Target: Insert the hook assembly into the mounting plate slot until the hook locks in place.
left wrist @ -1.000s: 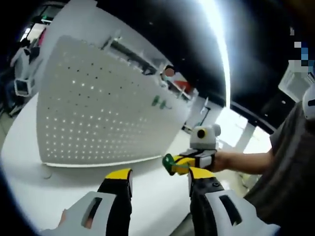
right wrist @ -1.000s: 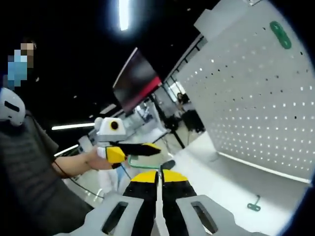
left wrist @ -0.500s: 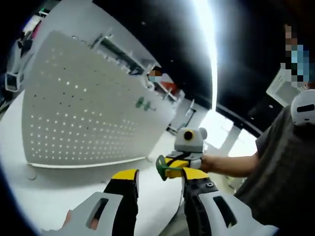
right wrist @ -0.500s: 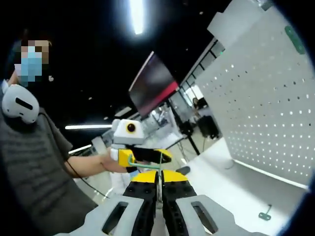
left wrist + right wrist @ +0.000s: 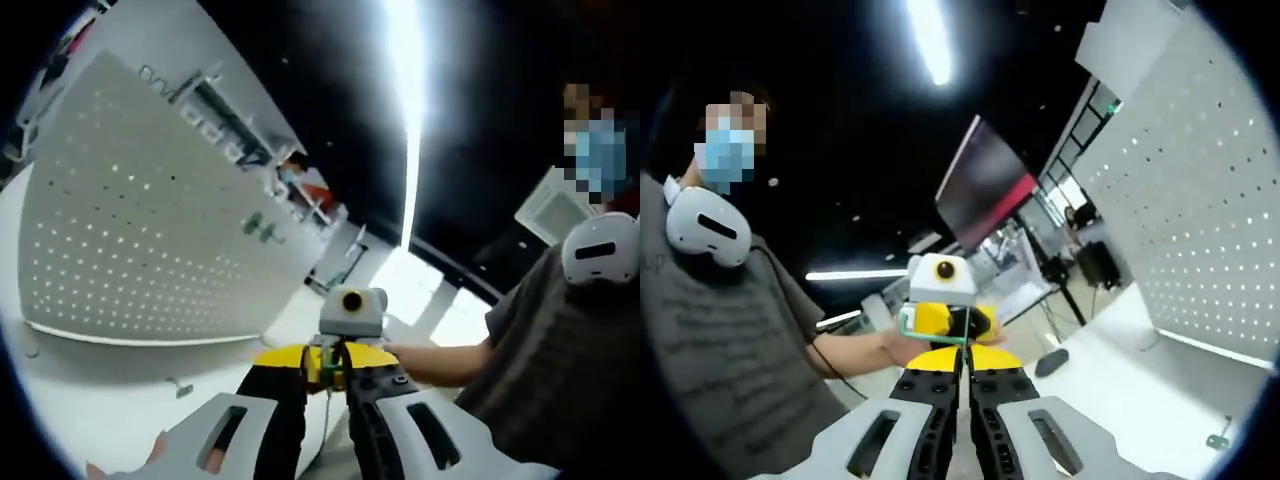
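Note:
My right gripper (image 5: 962, 352) is shut on a green wire hook (image 5: 928, 336), held up in the air. Facing it tip to tip is my left gripper (image 5: 327, 364), its yellow-tipped jaws narrowed to a small gap on either side of the green hook (image 5: 328, 362). I cannot tell whether they touch it. The left gripper (image 5: 945, 322) appears just beyond the hook in the right gripper view. The white perforated mounting plate (image 5: 140, 230) stands upright on the white table (image 5: 90, 400), with a green hook (image 5: 258, 228) hung near its far edge. The plate (image 5: 1215, 220) is at the right in the right gripper view.
A small green hook (image 5: 180, 388) lies on the table in front of the plate, also seen as a small green hook (image 5: 1218, 440) at lower right. A person in a grey shirt (image 5: 720, 360) holds both grippers. Desks and a dark screen (image 5: 985, 185) stand behind.
The left gripper's jaws have narrowed from wide open to a small gap. The two grippers have come together, so the hook now sits between the left jaws. The right gripper stays shut on the hook.

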The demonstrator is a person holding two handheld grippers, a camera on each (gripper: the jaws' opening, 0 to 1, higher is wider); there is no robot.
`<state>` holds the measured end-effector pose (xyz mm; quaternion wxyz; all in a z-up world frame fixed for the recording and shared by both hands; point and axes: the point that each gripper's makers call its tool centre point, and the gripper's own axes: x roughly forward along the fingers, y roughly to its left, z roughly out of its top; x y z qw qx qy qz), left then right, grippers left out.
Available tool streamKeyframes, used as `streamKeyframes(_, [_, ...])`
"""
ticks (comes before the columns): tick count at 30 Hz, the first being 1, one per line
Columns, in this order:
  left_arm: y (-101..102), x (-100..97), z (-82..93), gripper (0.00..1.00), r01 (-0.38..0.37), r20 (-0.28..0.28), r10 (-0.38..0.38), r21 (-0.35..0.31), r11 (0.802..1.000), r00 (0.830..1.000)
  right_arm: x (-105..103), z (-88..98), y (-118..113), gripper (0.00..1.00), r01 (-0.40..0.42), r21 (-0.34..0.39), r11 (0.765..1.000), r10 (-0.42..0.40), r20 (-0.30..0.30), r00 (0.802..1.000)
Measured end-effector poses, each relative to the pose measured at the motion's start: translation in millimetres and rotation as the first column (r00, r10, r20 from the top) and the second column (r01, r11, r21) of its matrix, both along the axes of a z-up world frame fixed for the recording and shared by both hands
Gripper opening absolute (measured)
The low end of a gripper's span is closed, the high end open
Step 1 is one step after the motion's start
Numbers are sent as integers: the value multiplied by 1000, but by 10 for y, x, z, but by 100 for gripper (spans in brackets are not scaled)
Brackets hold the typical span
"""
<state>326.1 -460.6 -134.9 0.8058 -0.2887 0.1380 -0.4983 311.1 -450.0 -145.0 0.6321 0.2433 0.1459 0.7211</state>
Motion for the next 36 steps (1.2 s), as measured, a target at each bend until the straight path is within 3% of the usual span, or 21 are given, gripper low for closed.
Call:
streamKeyframes(5, [-27,-7,79,6,18,12,-17,-38,999,1000,-35,77,7,0,-25,39,999,25,-16,1000])
streamKeyframes(7, [-20,-6,114,5,30,-8,-31,-74,997,999,-24,100,-1,0,-27,52,998,28,-20,999])
streamKeyframes(11, [-35,3,121,3,30,12,-29,-75,997,1000,-24,109,-10,0,-36,61,997,38,-27,999])
streamKeyframes(15, [-76,-19,125,2,29,58,-27,-36,999,998,-27,99,-26,0,-46,61,997,48,-32,998])
streamKeyframes(18, [-85,-17,123,2,36,63,-35,-25,999,997,-23,92,-46,0,-64,59,996,69,-72,995])
streamKeyframes(22, [-82,1,112,1,30,70,-29,-10,1000,997,-25,100,-53,0,-58,51,997,61,-59,996])
streamKeyframes(26, [-85,19,89,1,15,90,-18,31,999,996,-2,74,-50,1,-53,12,999,53,-65,996])
streamKeyframes(30, [-84,34,59,1,-5,101,-1,67,998,995,23,18,-60,2,-35,-37,999,34,-29,999])
streamKeyframes(36, [-8,108,-55,1,-83,110,65,169,982,992,103,-200,-122,2,43,-178,983,-37,33,999])
